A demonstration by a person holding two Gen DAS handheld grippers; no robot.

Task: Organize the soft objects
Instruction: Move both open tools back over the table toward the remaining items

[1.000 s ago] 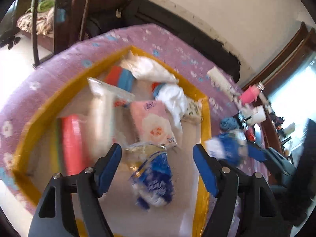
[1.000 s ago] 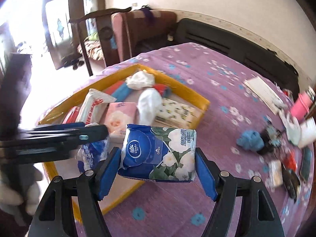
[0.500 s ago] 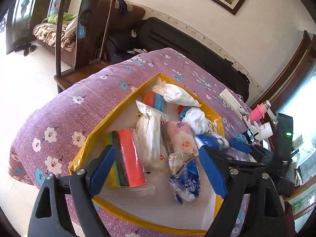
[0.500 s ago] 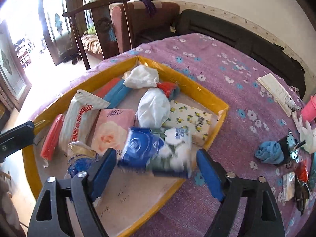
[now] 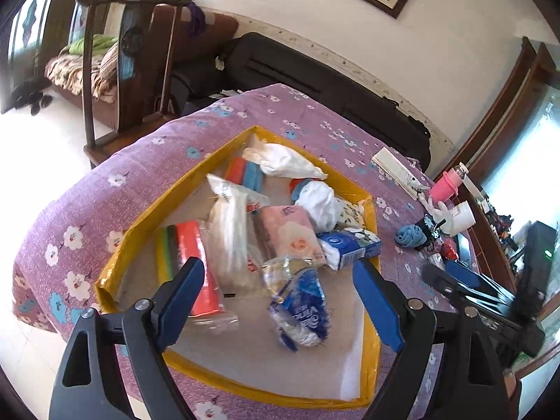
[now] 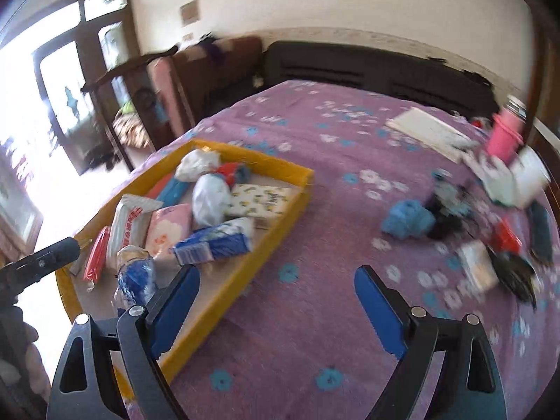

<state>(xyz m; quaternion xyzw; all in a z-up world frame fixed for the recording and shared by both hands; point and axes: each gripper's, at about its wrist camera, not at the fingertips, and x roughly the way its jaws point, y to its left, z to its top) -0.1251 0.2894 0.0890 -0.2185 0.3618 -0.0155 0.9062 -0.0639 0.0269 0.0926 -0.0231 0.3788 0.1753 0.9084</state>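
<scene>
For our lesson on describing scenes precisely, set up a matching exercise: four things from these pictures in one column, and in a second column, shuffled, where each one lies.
Things:
1. blue floral tissue pack
2. blue cloth ball
3. pink bottle
4. red and blue sponge

Places:
A. on the purple cloth, outside the yellow tray
B. near the tray's far corner
C. at the table's far right edge
D. in the tray, leaning on the pink tissue pack

Pairs: 1-D, 2-A, 3-C, 4-B
</scene>
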